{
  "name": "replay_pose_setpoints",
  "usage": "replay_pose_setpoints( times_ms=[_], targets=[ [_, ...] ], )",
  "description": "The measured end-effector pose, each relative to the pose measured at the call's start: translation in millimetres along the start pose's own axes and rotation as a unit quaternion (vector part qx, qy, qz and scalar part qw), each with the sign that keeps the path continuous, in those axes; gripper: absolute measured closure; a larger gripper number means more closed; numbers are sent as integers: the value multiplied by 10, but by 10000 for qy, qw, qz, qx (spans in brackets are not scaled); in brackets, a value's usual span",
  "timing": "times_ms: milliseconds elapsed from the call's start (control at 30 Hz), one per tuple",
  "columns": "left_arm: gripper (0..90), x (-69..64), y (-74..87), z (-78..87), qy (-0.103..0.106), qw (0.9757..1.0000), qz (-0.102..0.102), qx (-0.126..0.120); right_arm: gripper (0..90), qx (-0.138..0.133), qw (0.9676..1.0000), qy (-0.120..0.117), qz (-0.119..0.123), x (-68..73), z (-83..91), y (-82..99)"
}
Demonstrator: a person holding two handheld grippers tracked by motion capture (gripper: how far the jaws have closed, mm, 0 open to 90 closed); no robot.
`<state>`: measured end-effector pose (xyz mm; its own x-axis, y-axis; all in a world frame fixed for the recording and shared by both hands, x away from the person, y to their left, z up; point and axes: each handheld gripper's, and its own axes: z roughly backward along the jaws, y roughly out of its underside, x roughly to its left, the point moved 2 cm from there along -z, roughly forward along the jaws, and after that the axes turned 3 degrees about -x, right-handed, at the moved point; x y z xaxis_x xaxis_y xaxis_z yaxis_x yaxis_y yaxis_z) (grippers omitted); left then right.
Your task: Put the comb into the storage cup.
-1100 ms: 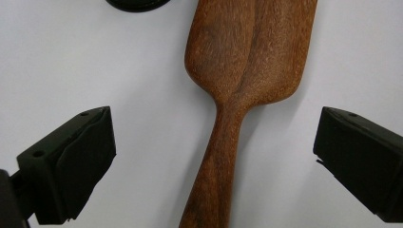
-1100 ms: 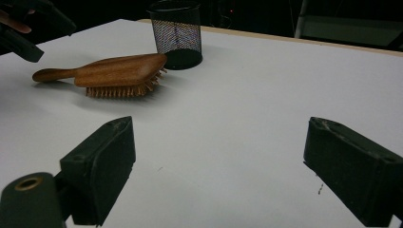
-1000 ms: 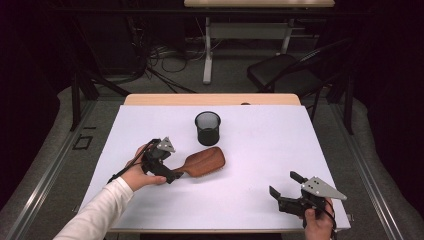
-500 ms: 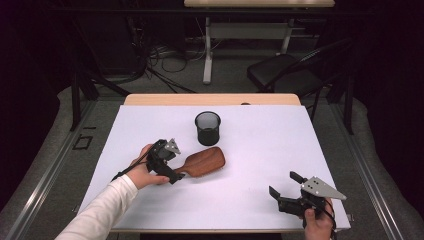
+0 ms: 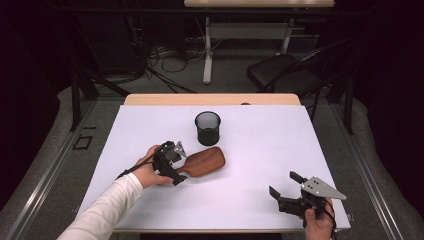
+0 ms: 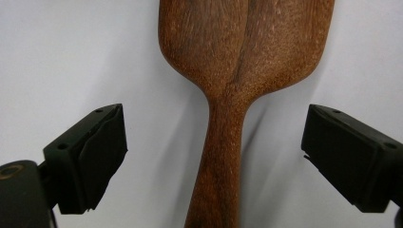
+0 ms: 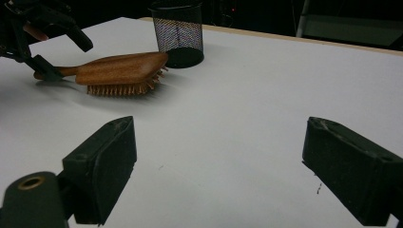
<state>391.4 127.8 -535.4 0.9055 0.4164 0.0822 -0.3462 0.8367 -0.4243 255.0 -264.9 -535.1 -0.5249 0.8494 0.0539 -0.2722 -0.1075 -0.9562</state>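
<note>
One wooden hairbrush [image 5: 202,162], lying bristles down. One black mesh cup [image 5: 207,127], at about one o'clock from the brush. Two claws: left claw [image 5: 175,165] at the brush handle, right claw [image 5: 283,187] at five o'clock on the table [image 5: 260,135]. Two hands, one per claw. One dark chair [image 5: 285,72] beyond, at one o'clock.
</note>
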Motion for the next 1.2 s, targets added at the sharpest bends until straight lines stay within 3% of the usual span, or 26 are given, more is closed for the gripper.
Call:
replay_pose_setpoints(
  times_ms=[233,367,433,667,733,1200],
  targets=[
    [170,6,-35,-40,-63,9999,-79,133,112,11,10000,0,4,-1,1,0],
    [288,-22,-52,-46,-109,9996,-213,128,112,-1,10000,12,21,-7,4,-1],
    [306,-26,-62,-45,-85,9996,-266,107,112,-1,10000,9,12,-7,5,-1],
    [391,-39,-61,-86,-47,9991,-302,295,113,13,10000,-2,4,-2,1,0],
    [450,-43,-60,-105,-62,9990,-301,338,113,17,10000,-1,1,-4,1,1],
    [549,-59,-81,-146,-25,9986,-327,409,114,19,10000,-9,-24,0,-3,4]
  ],
)
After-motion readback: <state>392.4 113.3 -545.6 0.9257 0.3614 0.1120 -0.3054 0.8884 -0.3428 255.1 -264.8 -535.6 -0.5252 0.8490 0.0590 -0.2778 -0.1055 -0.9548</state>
